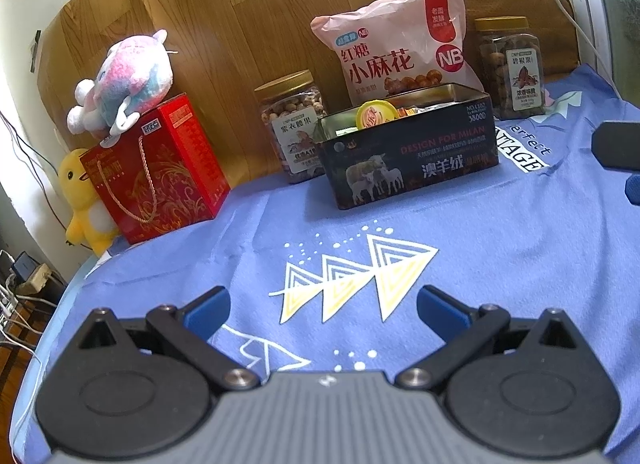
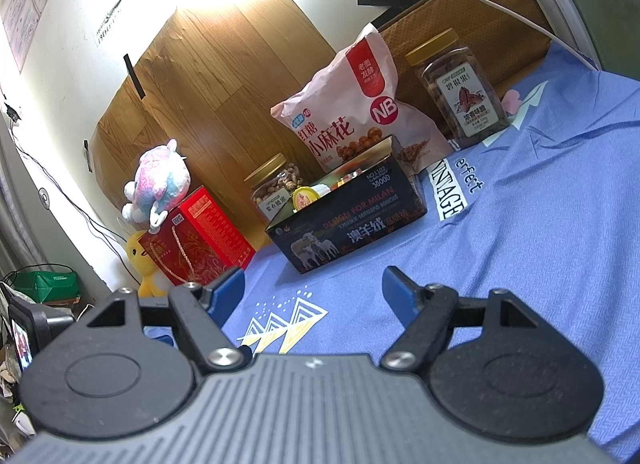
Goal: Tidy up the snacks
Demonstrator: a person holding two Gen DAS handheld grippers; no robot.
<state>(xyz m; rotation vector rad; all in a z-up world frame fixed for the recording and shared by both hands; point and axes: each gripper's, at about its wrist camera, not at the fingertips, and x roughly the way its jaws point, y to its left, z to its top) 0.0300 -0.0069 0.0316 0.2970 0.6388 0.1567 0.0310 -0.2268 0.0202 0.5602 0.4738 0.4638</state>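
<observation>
Both your grippers, left gripper [image 1: 322,304] and right gripper [image 2: 312,292], have fingers wide open, empty; snacks already sit in the tin [image 1: 412,152], so it's the collection point

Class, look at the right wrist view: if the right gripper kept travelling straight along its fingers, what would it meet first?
Probably the dark tin, its near long side. The right gripper is open, with only bare blue cloth between; depth is uncertain.
</observation>
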